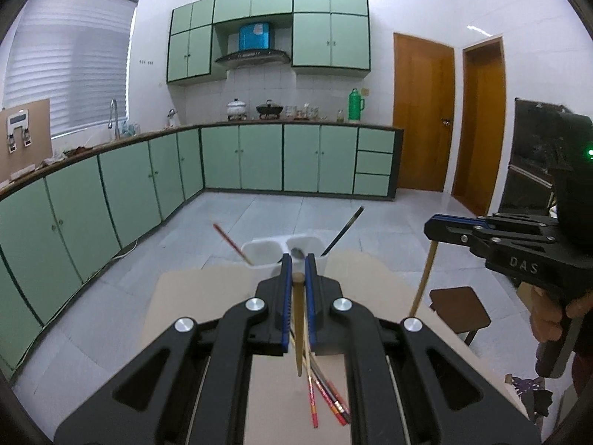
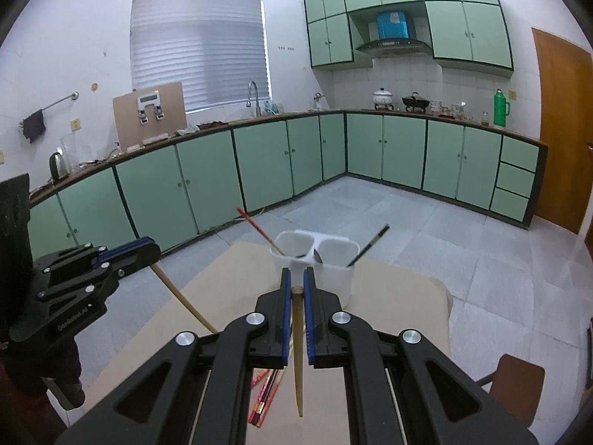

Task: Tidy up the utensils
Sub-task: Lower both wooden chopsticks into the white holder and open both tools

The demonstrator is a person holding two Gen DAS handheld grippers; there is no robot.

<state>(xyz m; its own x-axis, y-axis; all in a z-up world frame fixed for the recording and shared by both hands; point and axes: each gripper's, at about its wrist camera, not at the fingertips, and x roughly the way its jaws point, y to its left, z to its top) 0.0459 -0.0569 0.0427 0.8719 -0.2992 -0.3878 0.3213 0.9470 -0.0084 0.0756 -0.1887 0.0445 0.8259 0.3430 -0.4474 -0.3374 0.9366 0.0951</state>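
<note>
A white two-compartment holder stands at the table's far edge. It holds a red chopstick, a black chopstick and a spoon. My left gripper is shut on a wooden chopstick, held above the table. My right gripper is shut on another wooden chopstick. Several red and dark chopsticks lie on the table below.
The beige table has a brown stool to its right. Green kitchen cabinets run along the far walls, across a tiled floor.
</note>
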